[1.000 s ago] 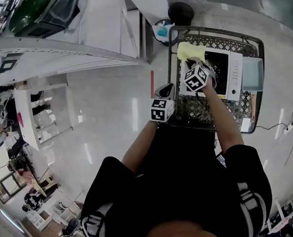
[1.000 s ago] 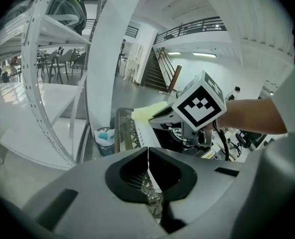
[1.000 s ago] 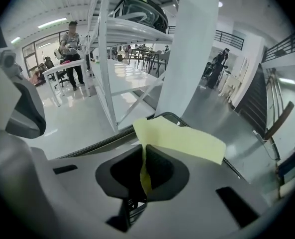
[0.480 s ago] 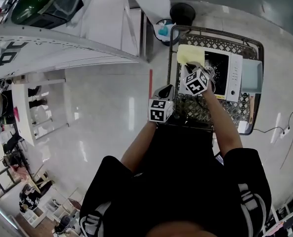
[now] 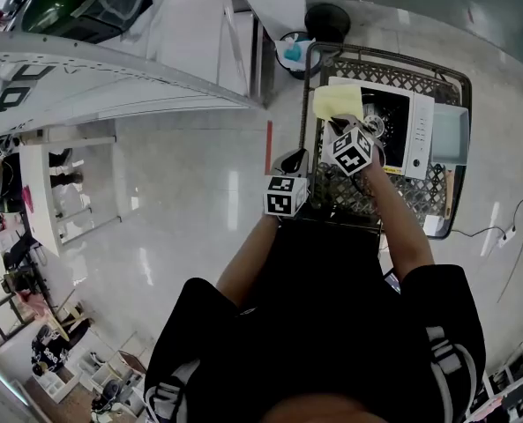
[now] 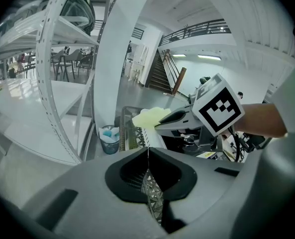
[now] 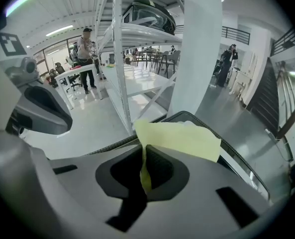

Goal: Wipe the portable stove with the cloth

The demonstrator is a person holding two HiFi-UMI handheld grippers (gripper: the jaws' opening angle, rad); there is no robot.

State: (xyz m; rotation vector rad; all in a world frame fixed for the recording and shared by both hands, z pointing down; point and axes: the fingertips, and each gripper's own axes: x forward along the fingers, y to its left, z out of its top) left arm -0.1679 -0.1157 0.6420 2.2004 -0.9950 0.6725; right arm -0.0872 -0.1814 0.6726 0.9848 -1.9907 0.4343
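Observation:
A white portable stove [image 5: 400, 130] with a black burner top lies in a wire-mesh cart [image 5: 336, 194]. A yellow cloth [image 5: 339, 102] rests over the stove's left end. My right gripper [image 5: 336, 123] is shut on the cloth; in the right gripper view the cloth [image 7: 181, 139] is pinched between the jaws of the right gripper [image 7: 145, 159] and fans out beyond them. My left gripper [image 5: 294, 159] hovers at the cart's near left corner, shut with nothing in it. The left gripper view shows the left gripper [image 6: 147, 156], the cloth [image 6: 150, 117] and the stove [image 6: 184, 139].
A pale blue-grey tray [image 5: 451, 133] sits right of the stove in the cart. A small bin [image 5: 291, 53] with blue contents and a black round object [image 5: 325, 18] stand beyond the cart. White shelving [image 5: 111, 82] fills the left. People [image 7: 88, 59] stand far off.
The right gripper and the cloth have shifted slightly toward me along the stove's left end. The left gripper has stayed where it was.

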